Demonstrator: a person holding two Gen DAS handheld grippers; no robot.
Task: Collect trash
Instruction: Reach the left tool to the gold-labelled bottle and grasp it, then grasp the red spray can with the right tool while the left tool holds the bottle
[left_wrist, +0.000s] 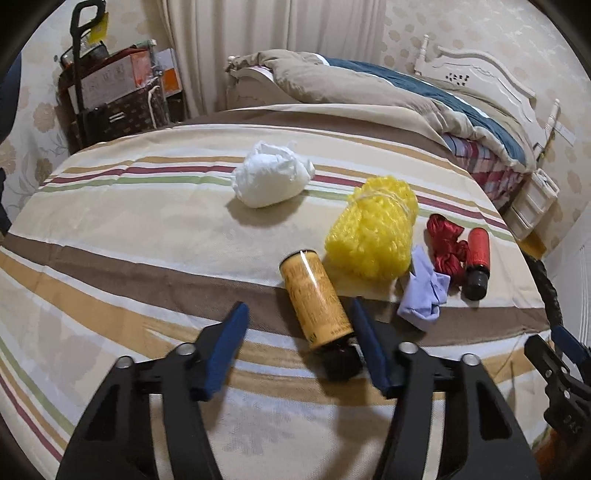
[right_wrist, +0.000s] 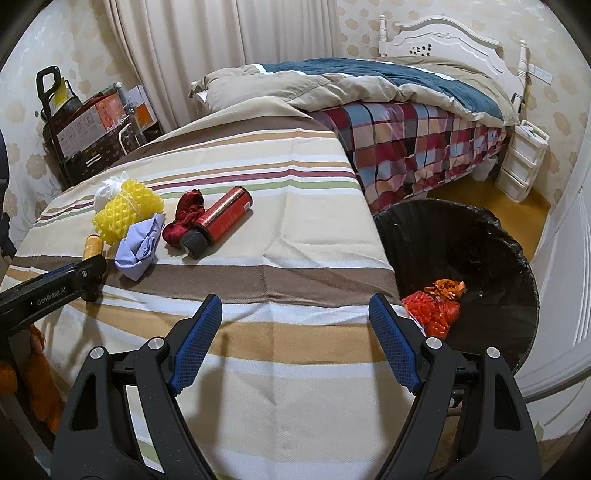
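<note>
Trash lies on a striped cloth (left_wrist: 110, 229): a yellow can (left_wrist: 316, 295) with a black cap, a yellow foam net (left_wrist: 373, 229), a white crumpled bag (left_wrist: 271, 179), a lilac paper wad (left_wrist: 424, 291), a red ribbon (left_wrist: 445, 243) and a red can (left_wrist: 477, 262). My left gripper (left_wrist: 297, 317) is open, its fingers on either side of the yellow can's lower end. My right gripper (right_wrist: 295, 314) is open and empty above the cloth's near edge. A black-lined bin (right_wrist: 509, 258) at the right holds orange trash (right_wrist: 436, 306).
A bed (right_wrist: 406, 140) with a plaid cover and rumpled duvet stands behind the cloth. A white drawer unit (right_wrist: 521, 162) sits by the headboard. A cart with boxes (right_wrist: 85, 125) stands at the far left by the curtain.
</note>
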